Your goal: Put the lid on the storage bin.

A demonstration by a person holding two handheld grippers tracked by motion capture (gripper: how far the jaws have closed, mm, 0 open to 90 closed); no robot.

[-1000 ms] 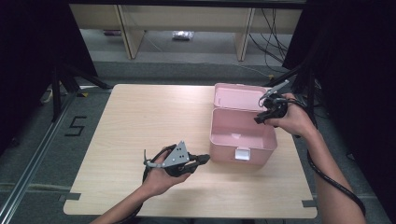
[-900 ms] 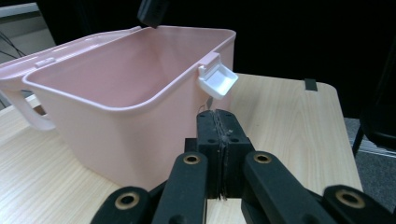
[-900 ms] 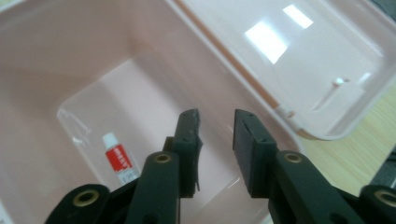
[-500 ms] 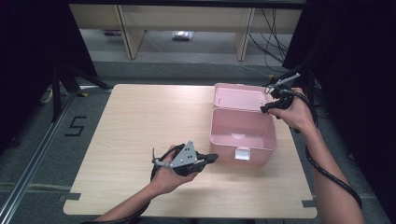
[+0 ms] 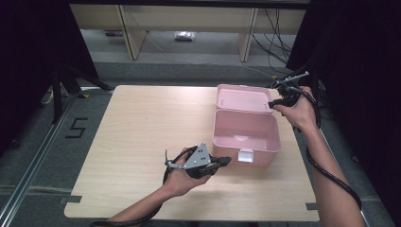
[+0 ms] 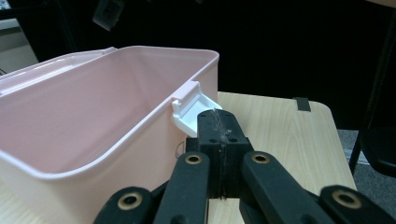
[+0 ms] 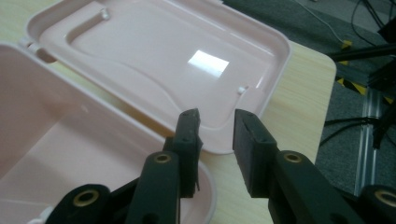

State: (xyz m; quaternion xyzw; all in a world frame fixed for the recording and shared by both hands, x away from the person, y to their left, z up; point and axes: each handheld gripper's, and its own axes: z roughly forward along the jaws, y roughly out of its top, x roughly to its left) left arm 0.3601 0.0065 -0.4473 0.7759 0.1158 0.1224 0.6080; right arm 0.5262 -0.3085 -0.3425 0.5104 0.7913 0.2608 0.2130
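An open pink box (image 5: 246, 135) stands at the table's right side, its lid (image 5: 242, 98) lying flat behind it. My left gripper (image 5: 223, 162) lies low in front of the box, jaws shut and empty. In the left gripper view its tip (image 6: 219, 120) sits just below the white latch (image 6: 190, 105) on the box's front wall (image 6: 93, 116). My right gripper (image 5: 280, 97) hovers by the lid's right edge. Its jaws (image 7: 217, 126) stand apart over the lid's rim (image 7: 159, 60) and have just been closing a little, with nothing pressed between them.
The wooden table (image 5: 142, 123) has bare room left of the box. Its right edge (image 5: 307, 161) runs close to the box. Beyond the table are wooden shelving legs (image 5: 127, 33), floor cables (image 5: 279, 28) and a metal rail (image 5: 28, 170) at the left.
My left gripper has slid right along the table toward the box's front latch. My right gripper has drawn back from the box's right rim to the lid's edge.
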